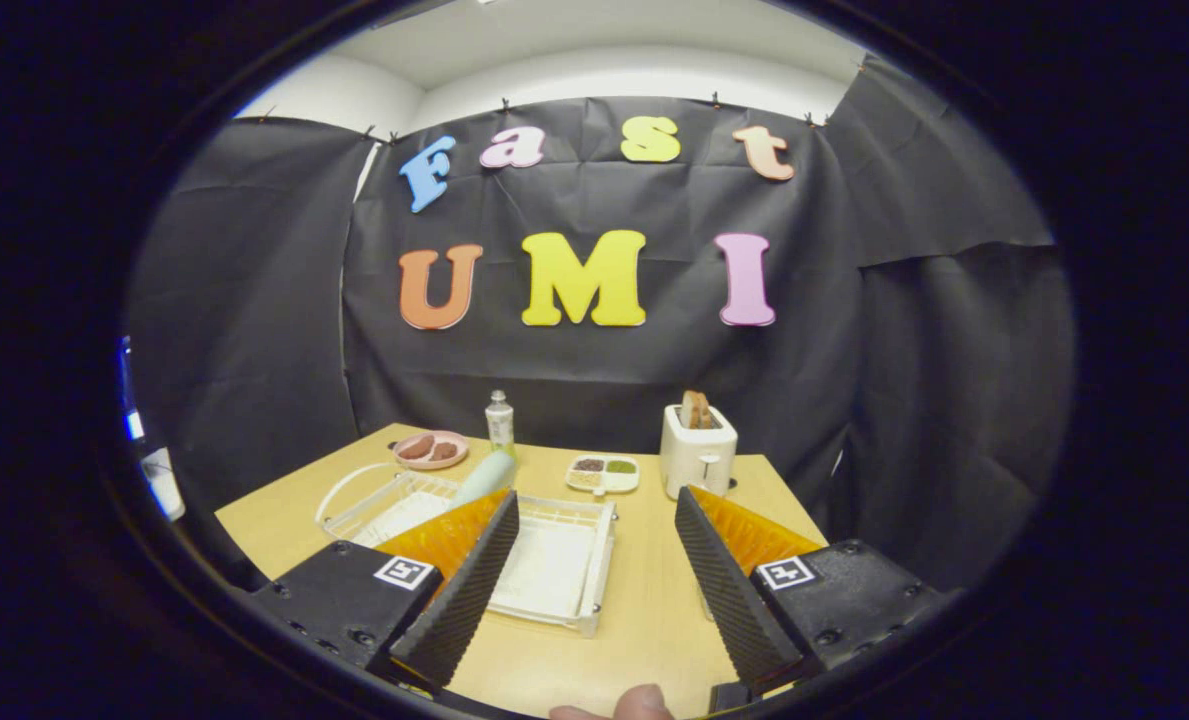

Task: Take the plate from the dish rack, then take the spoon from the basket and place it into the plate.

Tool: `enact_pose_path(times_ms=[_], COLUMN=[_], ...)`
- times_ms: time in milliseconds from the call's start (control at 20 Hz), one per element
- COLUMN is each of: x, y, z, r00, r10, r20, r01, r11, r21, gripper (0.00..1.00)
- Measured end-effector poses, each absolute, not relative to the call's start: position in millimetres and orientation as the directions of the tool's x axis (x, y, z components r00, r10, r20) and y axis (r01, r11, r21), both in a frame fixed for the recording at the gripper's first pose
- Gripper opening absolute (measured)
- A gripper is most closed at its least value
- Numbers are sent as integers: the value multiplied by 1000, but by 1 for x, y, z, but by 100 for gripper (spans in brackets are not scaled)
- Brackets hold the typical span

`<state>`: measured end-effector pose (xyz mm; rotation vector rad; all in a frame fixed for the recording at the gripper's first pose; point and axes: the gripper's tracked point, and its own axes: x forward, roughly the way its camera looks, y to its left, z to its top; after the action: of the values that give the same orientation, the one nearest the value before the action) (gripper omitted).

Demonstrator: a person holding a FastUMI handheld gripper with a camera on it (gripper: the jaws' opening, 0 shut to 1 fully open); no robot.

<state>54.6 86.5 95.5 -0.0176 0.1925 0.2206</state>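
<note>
Task looks barely begun: the gripper [594, 545] hovers with fingers apart and empty, the pale plate [484, 477] leaning in the dish rack [564, 570] just ahead, spoon and basket not made out.

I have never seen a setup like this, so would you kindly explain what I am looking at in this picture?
A person carries a handheld gripper; the camera rides on it and looks forward along its two fingers, which stand open and hold nothing. A fingertip shows below them. Beyond them, a wooden table bears a white dish rack, a wire basket, a pale green plate, a pink dish, a bottle, a divided tray and a toaster with bread.
</note>
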Motion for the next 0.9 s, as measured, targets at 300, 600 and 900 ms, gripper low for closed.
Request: enact_pose_path(times_ms=[300, 600, 900], x=[98, 130, 171], y=[148, 202, 240], z=[119, 98, 47], r00=[912, 825, 703], r10=[283, 297, 286], r20=[-297, -480, -651], r01=[-294, -360, -339], r11=[956, 932, 940], r21=[9, -41, 47], gripper=[100, 100, 100])
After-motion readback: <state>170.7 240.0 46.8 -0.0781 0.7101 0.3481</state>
